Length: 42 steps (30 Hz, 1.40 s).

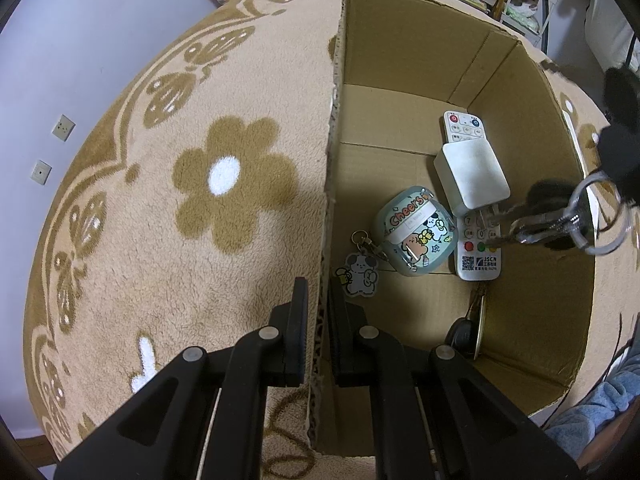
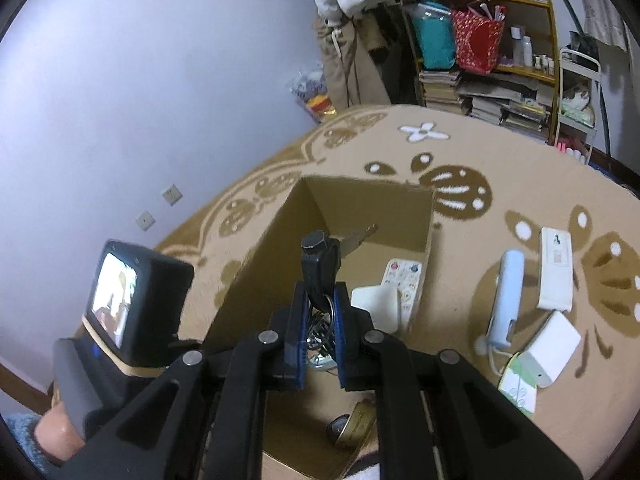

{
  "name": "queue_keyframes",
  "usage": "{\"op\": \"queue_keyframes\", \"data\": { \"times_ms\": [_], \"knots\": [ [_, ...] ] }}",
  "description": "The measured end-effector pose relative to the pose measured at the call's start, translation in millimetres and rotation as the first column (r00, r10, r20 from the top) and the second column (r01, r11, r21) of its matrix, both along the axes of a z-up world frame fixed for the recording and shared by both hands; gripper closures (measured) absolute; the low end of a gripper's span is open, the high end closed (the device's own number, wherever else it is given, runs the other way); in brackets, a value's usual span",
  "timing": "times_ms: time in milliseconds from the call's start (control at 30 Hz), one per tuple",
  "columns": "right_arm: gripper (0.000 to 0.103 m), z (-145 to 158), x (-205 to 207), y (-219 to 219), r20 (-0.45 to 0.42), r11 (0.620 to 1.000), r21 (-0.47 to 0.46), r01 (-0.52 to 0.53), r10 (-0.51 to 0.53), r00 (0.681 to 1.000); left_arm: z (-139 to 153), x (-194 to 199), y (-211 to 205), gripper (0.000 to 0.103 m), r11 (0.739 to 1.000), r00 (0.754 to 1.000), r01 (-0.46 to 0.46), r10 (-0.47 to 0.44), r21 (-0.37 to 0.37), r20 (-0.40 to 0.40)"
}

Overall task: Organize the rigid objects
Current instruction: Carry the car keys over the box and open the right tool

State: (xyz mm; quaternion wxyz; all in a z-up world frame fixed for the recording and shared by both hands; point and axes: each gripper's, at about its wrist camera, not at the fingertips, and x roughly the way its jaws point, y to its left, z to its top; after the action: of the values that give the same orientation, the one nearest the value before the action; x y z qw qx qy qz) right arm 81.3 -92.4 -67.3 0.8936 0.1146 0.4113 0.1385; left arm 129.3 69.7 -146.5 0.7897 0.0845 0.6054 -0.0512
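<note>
We are holding the cardboard box [image 1: 404,60] steady on the flower-patterned rug [image 1: 160,208], our left claw [image 1: 318,320] pressed together on its near wall. Our right claw [image 2: 320,320] is pinching the keys [image 2: 320,264] by their ring, above the open box.

The biggest risk we are judging: the box could tip or slide on the soft pile if our left claw pulls on that thin wall. Next, the dangling bunch could swing and drop outside the box, since only the ring is being gripped. It could also land on the charger [image 1: 470,176], the remote [image 1: 478,240] or the earbud case [image 1: 416,236] already lying in the box and knock them.

Around us, 3 more items are waiting on the rug [image 2: 532,292], with a crowded bookshelf [image 2: 500,72] and a pale wall [image 2: 140,80] behind.
</note>
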Motion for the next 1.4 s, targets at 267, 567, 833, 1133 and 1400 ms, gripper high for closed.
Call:
{"op": "queue_keyframes", "data": {
  "times_ms": [267,567,833,1133,1400],
  "knots": [
    [0.090,-22.6,6.0,10.9,-0.061,0.999,-0.037,-0.005,0.003,0.998,0.2,0.6,0.6,0.094,1.000,1.000,-0.002,0.002,-0.004,-0.002],
    [0.090,-41.7,15.5,-2.4,-0.137,1.000,0.002,0.031,-0.030,0.990,-0.2,0.8,0.7,0.094,1.000,1.000,0.000,0.000,-0.003,-0.001],
    [0.090,-44.1,13.9,-0.3,-0.145,0.999,-0.030,0.034,-0.038,0.989,-0.4,0.7,1.0,0.094,1.000,1.000,0.000,0.000,-0.002,-0.001],
    [0.088,-43.3,14.6,0.7,-0.145,0.999,-0.036,0.035,-0.040,0.989,-0.9,0.1,0.3,0.093,1.000,1.000,0.001,-0.001,-0.003,-0.001],
    [0.087,-30.9,10.2,4.3,-0.111,0.995,-0.096,0.029,-0.040,0.993,-0.3,-0.5,1.9,0.093,1.000,1.000,-0.006,0.006,-0.011,-0.002]
  ]
}}
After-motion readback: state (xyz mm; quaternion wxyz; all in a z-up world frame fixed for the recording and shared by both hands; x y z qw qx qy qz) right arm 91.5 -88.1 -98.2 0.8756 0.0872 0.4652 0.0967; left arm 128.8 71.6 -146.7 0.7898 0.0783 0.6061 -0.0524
